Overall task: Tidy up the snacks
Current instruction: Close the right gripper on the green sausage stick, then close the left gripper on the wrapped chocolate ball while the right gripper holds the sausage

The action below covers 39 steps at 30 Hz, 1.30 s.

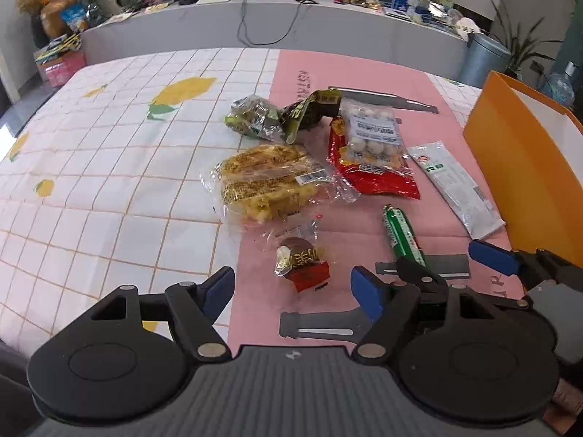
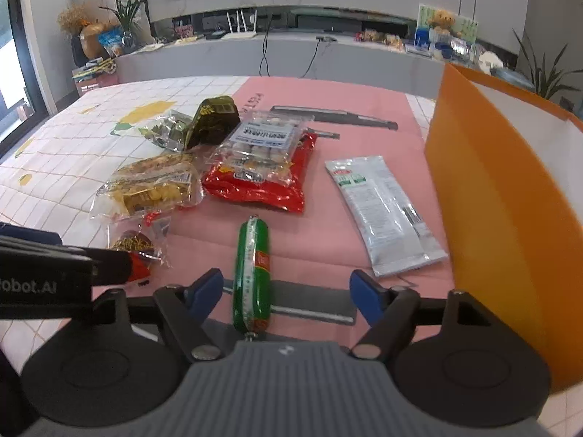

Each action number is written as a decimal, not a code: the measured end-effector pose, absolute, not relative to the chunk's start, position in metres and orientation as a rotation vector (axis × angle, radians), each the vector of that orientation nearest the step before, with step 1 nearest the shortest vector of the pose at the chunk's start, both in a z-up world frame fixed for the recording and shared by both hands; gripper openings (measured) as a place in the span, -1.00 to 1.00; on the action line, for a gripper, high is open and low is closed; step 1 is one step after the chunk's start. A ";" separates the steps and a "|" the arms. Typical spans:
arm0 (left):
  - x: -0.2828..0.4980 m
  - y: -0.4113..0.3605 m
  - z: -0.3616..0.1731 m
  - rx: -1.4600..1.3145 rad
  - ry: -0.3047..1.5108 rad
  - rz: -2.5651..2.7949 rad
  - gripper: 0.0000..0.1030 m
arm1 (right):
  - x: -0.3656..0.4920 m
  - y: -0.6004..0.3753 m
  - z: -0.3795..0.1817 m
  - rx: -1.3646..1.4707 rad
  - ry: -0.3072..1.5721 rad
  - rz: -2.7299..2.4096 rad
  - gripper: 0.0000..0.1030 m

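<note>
Right hand-held gripper [image 2: 286, 291] open w/ jaws astride green sausage [image 2: 251, 273], prob. to grab it for orange box [image 2: 510, 200] beside; left hand-held gripper [image 1: 291, 289] open too.

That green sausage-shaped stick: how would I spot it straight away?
Start at the tall orange box on the right. On the pink mat beside it, the green plastic-wrapped sausage lies between the open right tool's blue fingertips. It is the only round, green tube; its neighbours are flat packets.

Partial lettering "obot.AI" is read on the left gripper body [image 2: 43, 284] in the right wrist view. Printing on the snack wrappers and on the pink mat [image 1: 364, 69] is noted but cannot be read.
</note>
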<state>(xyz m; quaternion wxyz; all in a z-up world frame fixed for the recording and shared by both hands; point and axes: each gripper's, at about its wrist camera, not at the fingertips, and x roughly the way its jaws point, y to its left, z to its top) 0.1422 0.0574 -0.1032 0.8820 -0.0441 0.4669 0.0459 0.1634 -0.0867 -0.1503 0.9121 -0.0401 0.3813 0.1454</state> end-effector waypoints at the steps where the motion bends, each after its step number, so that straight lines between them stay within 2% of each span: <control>1: 0.144 0.058 -0.105 -0.098 0.978 0.100 0.66 | 0.164 -0.084 -0.153 -0.087 0.784 0.292 0.27; 4: 0.147 0.057 -0.111 -0.103 0.998 0.101 0.65 | 0.162 -0.078 -0.159 -0.112 0.760 0.294 0.09; 8: 0.148 0.055 -0.115 -0.088 1.008 0.093 0.65 | 0.162 -0.071 -0.165 -0.143 0.734 0.292 -0.03; 21: 0.149 0.065 -0.120 -0.137 1.015 0.098 0.67 | 0.162 -0.066 -0.171 -0.138 0.671 0.294 -0.06; 25: 0.151 0.067 -0.126 -0.148 1.038 0.094 0.64 | 0.154 -0.055 -0.173 -0.206 0.629 0.341 -0.59; 28: 0.151 0.069 -0.128 -0.152 1.044 0.104 0.64 | 0.151 -0.045 -0.171 -0.282 0.621 0.334 -0.61; 39: 0.152 0.066 -0.125 -0.162 1.030 0.085 0.65 | 0.152 -0.066 -0.167 -0.096 0.685 0.350 -0.61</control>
